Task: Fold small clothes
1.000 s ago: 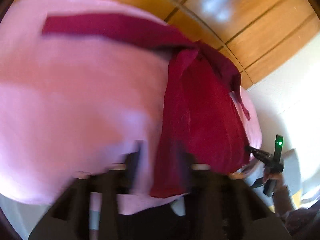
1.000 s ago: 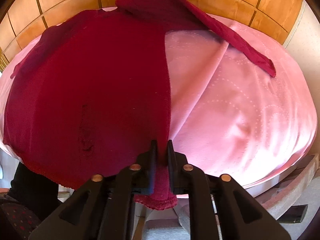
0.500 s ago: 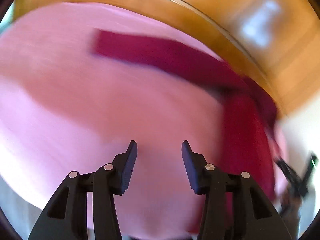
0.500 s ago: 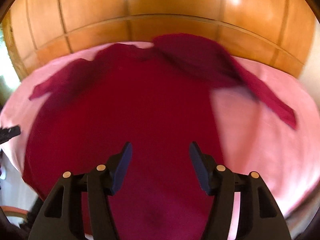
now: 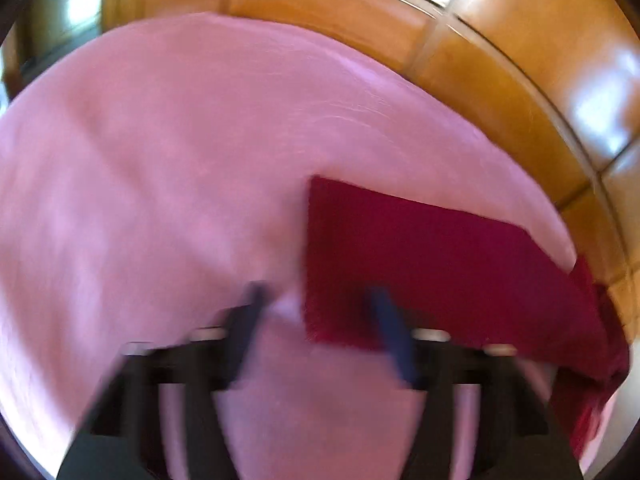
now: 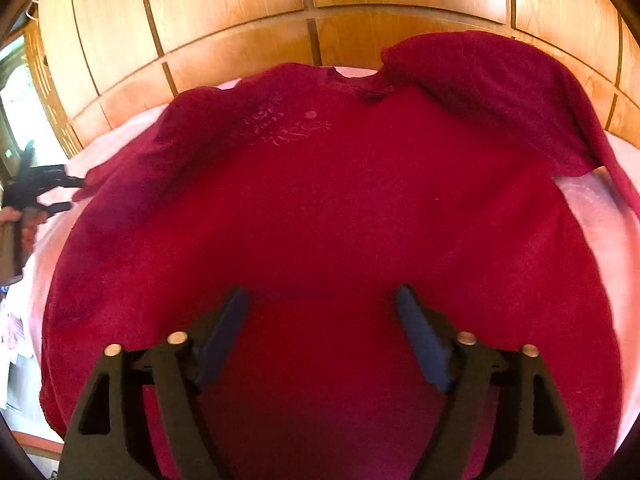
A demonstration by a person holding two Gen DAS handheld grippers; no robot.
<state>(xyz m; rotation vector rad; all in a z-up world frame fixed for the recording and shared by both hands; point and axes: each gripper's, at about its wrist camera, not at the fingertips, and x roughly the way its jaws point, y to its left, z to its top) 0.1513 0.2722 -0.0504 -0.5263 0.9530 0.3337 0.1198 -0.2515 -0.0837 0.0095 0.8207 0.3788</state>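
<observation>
A dark red sweater [image 6: 328, 216] lies spread on a pink bedcover [image 5: 168, 152], filling most of the right wrist view, its neckline toward the top of the frame against the wooden panelling [image 6: 240, 12]. One sleeve is folded across at the upper right. The right gripper [image 6: 322, 312] hangs over the lower middle of the garment with its jaws wide apart and opening, nothing caught between them.

In the left wrist view, which is badly smeared, the other sleeve [image 5: 420, 256] stretches from the right edge toward the centre, its cuff end square. The left gripper [image 5: 316, 312] sits low in the frame with that cuff edge between its fingers; the jaws are closing, and they appear not to be pressing on the cloth. At the far left of the right wrist view that same gripper shows small beside the sleeve's tip.
</observation>
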